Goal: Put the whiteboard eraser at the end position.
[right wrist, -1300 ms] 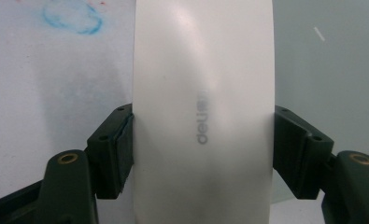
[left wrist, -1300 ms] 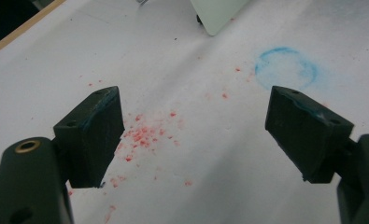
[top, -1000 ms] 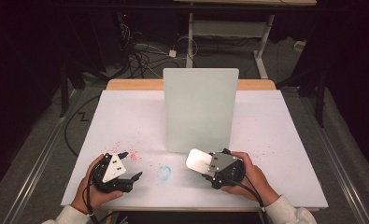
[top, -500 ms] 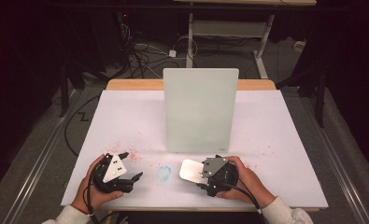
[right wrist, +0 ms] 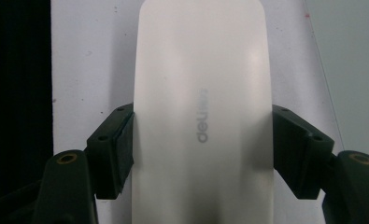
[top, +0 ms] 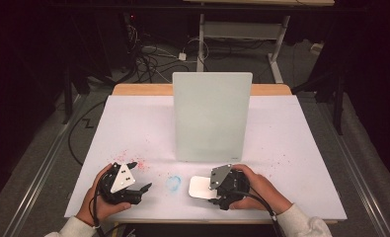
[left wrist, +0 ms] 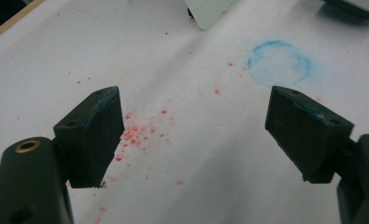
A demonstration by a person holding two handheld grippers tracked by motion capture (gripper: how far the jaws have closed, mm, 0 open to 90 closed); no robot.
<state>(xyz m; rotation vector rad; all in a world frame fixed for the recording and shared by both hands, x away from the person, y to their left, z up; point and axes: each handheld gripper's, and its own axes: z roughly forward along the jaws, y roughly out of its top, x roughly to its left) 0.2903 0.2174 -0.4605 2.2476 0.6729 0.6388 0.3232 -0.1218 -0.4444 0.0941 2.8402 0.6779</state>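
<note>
- Fingers (right wrist: 119,149) of the right gripper (top: 221,193) are pressed against the two long sides of a white eraser (right wrist: 203,112), which is pinched between them; a faint "deli" print is seen on its top face.
- The eraser (top: 201,187) is held low over the near part of the table (top: 291,148), just in front of the upright white board (top: 211,116) and just right of a blue smudge (top: 173,183).
- Fingers (left wrist: 93,135) of the left gripper (top: 133,180) are spread wide with nothing between them.
- Red specks (left wrist: 138,135) are seen on the table below the left gripper, with the blue smudge (left wrist: 279,63) farther ahead and a corner of the board (left wrist: 208,11) beyond.
- Each gripper is gripped by one of the person's hands near the table's front edge, well apart from the other.
</note>
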